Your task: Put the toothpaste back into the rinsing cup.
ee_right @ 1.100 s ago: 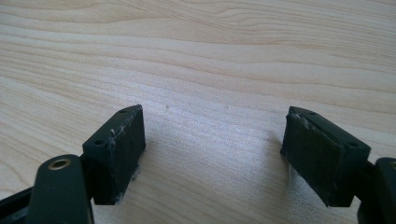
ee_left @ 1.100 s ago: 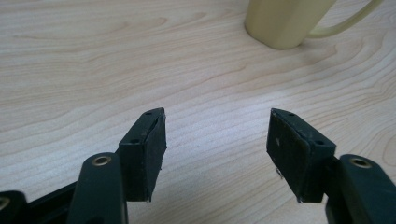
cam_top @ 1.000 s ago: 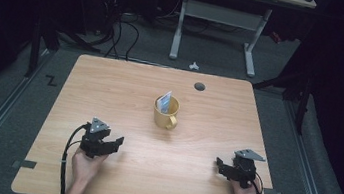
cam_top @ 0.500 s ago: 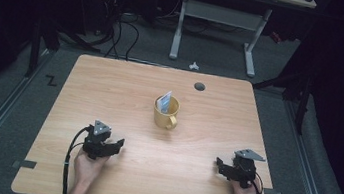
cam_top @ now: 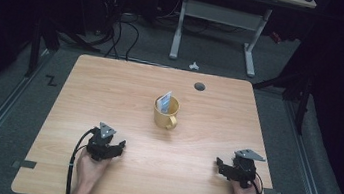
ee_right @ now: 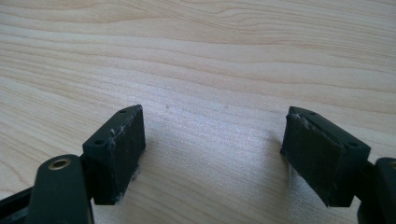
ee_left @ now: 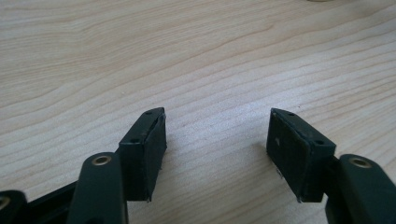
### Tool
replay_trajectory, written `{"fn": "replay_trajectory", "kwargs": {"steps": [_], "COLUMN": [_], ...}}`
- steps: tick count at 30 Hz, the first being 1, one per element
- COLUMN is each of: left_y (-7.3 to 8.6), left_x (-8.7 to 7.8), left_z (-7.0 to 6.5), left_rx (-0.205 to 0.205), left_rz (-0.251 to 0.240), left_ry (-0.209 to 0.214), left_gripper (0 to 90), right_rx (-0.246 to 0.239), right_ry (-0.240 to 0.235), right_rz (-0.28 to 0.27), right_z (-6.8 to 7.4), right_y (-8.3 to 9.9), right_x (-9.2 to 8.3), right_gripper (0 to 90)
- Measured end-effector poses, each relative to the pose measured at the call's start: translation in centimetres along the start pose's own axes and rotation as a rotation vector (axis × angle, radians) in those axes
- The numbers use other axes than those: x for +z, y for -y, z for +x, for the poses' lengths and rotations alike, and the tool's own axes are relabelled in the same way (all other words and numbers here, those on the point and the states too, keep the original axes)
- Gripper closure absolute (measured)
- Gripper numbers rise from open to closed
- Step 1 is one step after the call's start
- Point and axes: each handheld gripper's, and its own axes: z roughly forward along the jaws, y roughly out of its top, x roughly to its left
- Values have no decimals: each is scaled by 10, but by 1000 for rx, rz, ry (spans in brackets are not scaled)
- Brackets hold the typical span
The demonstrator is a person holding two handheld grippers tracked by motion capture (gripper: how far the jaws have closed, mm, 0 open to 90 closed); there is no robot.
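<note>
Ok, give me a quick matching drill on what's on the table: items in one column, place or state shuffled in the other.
Items:
1. yellow mug
2. packet
3. left gripper
4. grommet hole

Place or state:
A. near the table's far edge
B. open, near edge of the table
C. standing inside the mug
D. middle of the table, handle toward the person

Pairs: 1-D, 2-C, 3-B, 4-A

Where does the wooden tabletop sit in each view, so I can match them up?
High view: the tabletop fills the middle, the yellow mug at its centre, left tongs and right tongs near its near edge.
Left gripper view: it spreads behind and between the open left tongs.
Right gripper view: it spreads behind and between the open right tongs.
Shared landmark: the pale wood grain.
</note>
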Motion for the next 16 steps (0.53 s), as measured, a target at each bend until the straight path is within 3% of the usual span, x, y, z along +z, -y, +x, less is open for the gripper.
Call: {"fn": "replay_trajectory", "kwargs": {"steps": [4, 16], "left_y": [2, 2], "left_x": [1, 1], "left_z": [-1, -3], "left_rx": [5, -3], "left_rz": [-19, -10], "left_ry": [-12, -15], "left_gripper": [373, 297], "right_rx": [0, 0], "right_ry": [1, 2], "right_rz": [0, 0], "right_z": [0, 0], "right_y": [0, 0], "right_x": [0, 0], "right_gripper": [214, 213]}}
